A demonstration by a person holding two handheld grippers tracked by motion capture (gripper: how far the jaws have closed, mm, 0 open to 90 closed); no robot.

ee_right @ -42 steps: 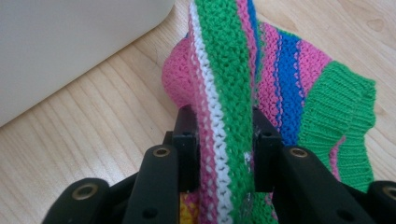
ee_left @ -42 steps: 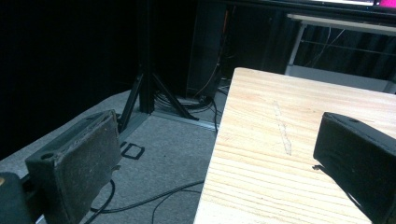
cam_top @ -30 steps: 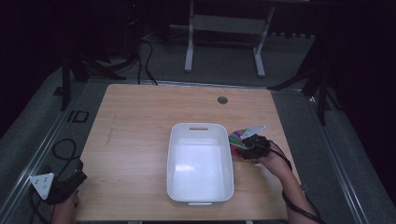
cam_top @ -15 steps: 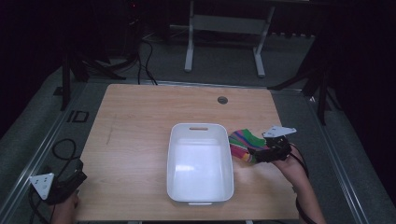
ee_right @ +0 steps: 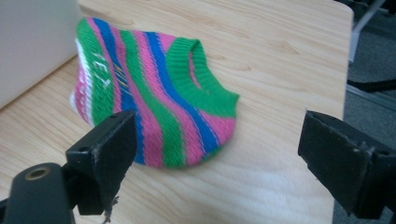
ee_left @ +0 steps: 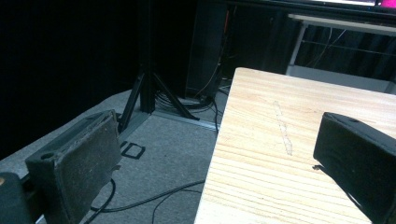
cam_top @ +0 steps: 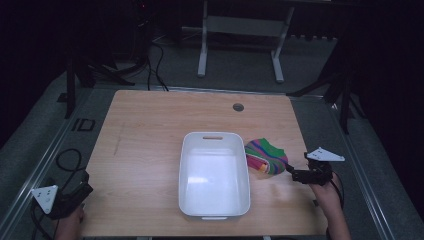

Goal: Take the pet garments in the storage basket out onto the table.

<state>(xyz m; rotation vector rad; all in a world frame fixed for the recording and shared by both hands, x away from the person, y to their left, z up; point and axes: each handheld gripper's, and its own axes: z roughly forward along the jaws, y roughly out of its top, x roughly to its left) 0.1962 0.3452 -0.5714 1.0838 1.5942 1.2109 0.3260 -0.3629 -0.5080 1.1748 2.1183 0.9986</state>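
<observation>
A small striped knit garment, in green, pink and blue with a green collar, lies flat on the wooden table just right of a white bin. My right gripper sits a short way to the garment's right, open, jaws wide apart and nothing between them. Part of the bin's white wall fills the upper left of the right gripper view. My left gripper hangs open at the table's near left corner, one jaw over the floor, the other over the wood.
The white bin is bare inside. A round cable hole sits near the table's far edge. Cables lie on the grey floor left of the table, and metal stand legs rise beyond it.
My right gripper has drawn back to the right, away from the striped garment, which now lies free on the table. The left gripper has stayed put.
</observation>
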